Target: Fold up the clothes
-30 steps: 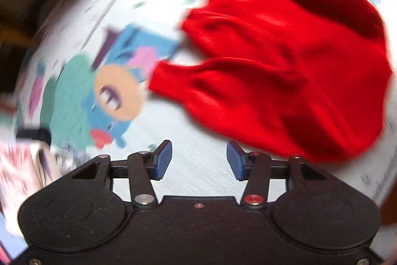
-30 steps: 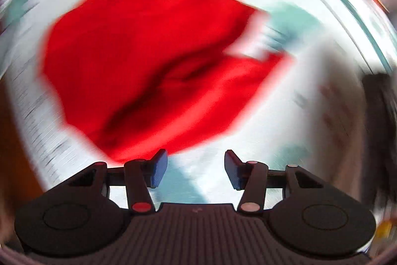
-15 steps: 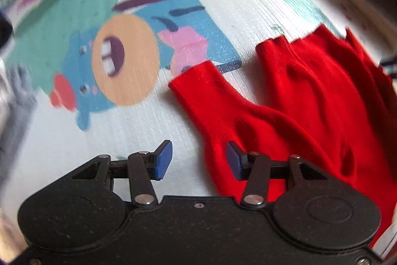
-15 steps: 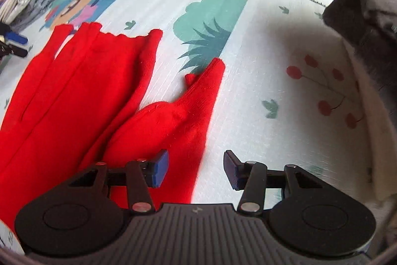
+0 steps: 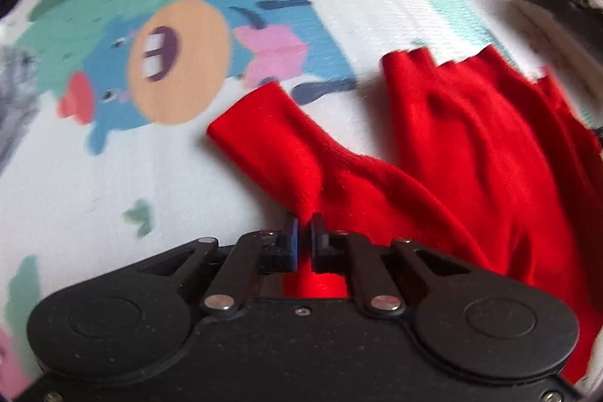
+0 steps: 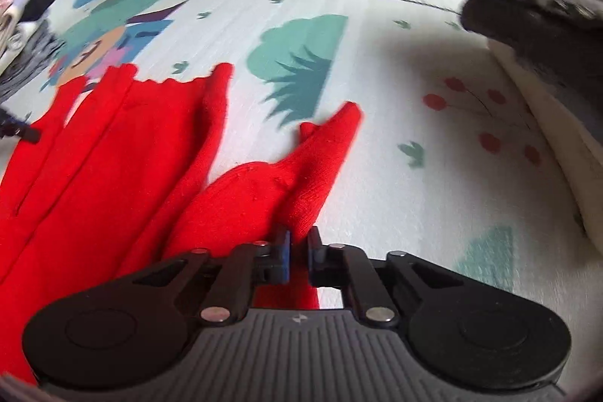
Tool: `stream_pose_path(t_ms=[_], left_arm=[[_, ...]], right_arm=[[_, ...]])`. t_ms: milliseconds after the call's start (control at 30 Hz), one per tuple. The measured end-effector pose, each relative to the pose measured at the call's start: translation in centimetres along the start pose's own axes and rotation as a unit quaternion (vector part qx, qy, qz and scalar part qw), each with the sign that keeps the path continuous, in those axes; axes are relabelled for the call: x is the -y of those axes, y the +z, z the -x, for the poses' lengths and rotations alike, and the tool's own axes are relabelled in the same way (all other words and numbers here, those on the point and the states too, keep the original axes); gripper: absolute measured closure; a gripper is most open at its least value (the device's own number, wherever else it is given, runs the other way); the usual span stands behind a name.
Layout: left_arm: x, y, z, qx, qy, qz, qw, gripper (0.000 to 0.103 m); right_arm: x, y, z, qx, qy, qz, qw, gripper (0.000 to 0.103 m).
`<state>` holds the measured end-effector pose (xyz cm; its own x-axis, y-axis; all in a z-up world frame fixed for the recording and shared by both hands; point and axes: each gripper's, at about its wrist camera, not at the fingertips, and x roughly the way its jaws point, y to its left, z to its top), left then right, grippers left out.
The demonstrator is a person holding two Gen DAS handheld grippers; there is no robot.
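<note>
At the bottom of the left wrist view, the left tongs (image 5: 304,232) are seen clamped on a pinch of red cloth at the root of one sleeve (image 5: 271,134) of the red jumper (image 5: 471,153); the jaws have just been closing, and red fabric is visible between the blue pads and behind them. In the right wrist view the same is seen of the right tongs (image 6: 299,243), whose jaws have likewise just been closing on the base of the other sleeve (image 6: 324,145), with cloth bunched between the pads. Both grips are taken near the shoulder and not at the cuff, most likely so that the top edge of the garment can be lifted or drawn evenly by its two corners.

Beyond the tongs, the jumper is spread on a patterned play mat (image 5: 113,176), its body running away from the tongs and its hem lying furthest off. The sleeves are splayed outward to either side, each cuff resting on the mat. No fold appears to have been made yet. A flat, open surface is offered by the mat. A grey bundle (image 6: 535,6) is kept at the mat's right edge, well apart from the jumper, and other cloth is piled at the left edge.
</note>
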<state>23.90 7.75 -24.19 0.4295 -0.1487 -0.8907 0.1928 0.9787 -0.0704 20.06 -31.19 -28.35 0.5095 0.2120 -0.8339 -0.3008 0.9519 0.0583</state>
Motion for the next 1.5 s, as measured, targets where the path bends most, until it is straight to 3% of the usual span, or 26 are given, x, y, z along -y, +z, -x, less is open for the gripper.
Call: stream_pose_path(t_ms=[233, 400, 467, 567, 600, 667, 733, 833, 900, 967, 1033, 1067, 1100, 1167, 1233, 1333, 1367, 1400, 1467, 1500], left_arm=[[-6.2, -5.5, 3.5, -0.002, 0.062, 0.082, 0.9947, 0.098], [-8.9, -9.1, 5.3, -0.004, 0.084, 0.162, 0.9832, 0.098], [-8.7, -10.0, 5.7, -0.004, 0.091, 0.167, 0.9817, 0.098], [-8.0, -10.5, 6.2, 0.004, 0.098, 0.157, 0.9826, 0.094], [-7.7, -10.4, 6.5, 0.008, 0.111, 0.143, 0.9835, 0.088], [-6.6, -10.2, 7.2, 0.020, 0.134, 0.094, 0.9863, 0.087], [-4.8, -10.1, 7.9, 0.043, 0.147, 0.010, 0.9881, 0.086], [-3.3, -10.2, 7.4, 0.045, 0.126, -0.048, 0.9898, 0.083], [-3.1, -10.4, 6.5, 0.033, 0.121, -0.058, 0.9903, 0.083], [-3.4, -10.5, 5.8, 0.023, 0.122, -0.061, 0.9904, 0.083], [-3.9, -10.5, 5.3, 0.017, 0.119, -0.054, 0.9912, 0.082], [-4.0, -10.5, 5.2, 0.019, 0.117, -0.053, 0.9916, 0.082], [-4.1, -10.5, 5.2, 0.020, 0.116, -0.056, 0.9915, 0.081], [-4.1, -10.5, 5.0, 0.021, 0.114, -0.057, 0.9916, 0.080], [-3.9, -10.6, 5.0, 0.023, 0.102, -0.052, 0.9932, 0.080], [-3.2, -10.9, 5.0, 0.024, 0.100, -0.064, 0.9927, 0.080], [-3.1, -10.8, 4.9, 0.023, 0.102, -0.068, 0.9922, 0.080], [-3.2, -10.7, 5.0, 0.022, 0.101, -0.066, 0.9925, 0.080], [-3.3, -10.7, 5.1, 0.020, 0.099, -0.064, 0.9928, 0.080], [-3.3, -10.7, 5.1, 0.019, 0.098, -0.064, 0.9930, 0.080]], right_arm=[[6.4, -2.6, 3.6, -0.035, -0.098, -0.050, 0.993, 0.095], [8.2, -5.8, 5.5, -0.052, -0.121, -0.092, 0.987, 0.095], [8.1, -6.7, 6.0, -0.042, -0.117, -0.110, 0.986, 0.093], [7.9, -7.2, 7.0, -0.011, -0.119, -0.125, 0.985, 0.078], [7.9, -7.3, 7.4, 0.003, -0.120, -0.121, 0.985, 0.068], [7.5, -7.4, 8.2, 0.030, -0.127, -0.101, 0.986, 0.059], [7.3, -8.0, 8.7, 0.052, -0.135, -0.083, 0.986, 0.057], [8.4, -9.2, 8.5, 0.058, -0.122, -0.119, 0.984, 0.057], [9.6, -10.0, 8.1, 0.063, -0.116, -0.164, 0.977, 0.057], [11.1, -10.7, 7.7, 0.072, -0.080, -0.224, 0.969, 0.057], [11.1, -10.5, 7.0, 0.068, -0.056, -0.231, 0.969, 0.060], [10.6, -10.2, 6.9, 0.064, -0.055, -0.219, 0.972, 0.086], [10.1, -9.8, 6.7, 0.060, -0.055, -0.206, 0.975, 0.096], [9.2, -9.2, 7.7, 0.072, -0.068, -0.202, 0.974, 0.096], [8.0, -8.7, 10.6, 0.100, -0.121, -0.198, 0.968, 0.096], [5.0, -7.9, 11.3, 0.090, -0.196, -0.139, 0.967, 0.086], [4.0, -7.6, 11.4, 0.086, -0.220, -0.119, 0.964, 0.072], [3.4, -7.1, 10.5, 0.078, -0.224, -0.090, 0.967, 0.055], [2.3, -5.9, 7.7, 0.059, -0.211, -0.002, 0.976, 0.032], [1.7, -5.8, 6.5, 0.049, -0.196, 0.035, 0.979, 0.032]])
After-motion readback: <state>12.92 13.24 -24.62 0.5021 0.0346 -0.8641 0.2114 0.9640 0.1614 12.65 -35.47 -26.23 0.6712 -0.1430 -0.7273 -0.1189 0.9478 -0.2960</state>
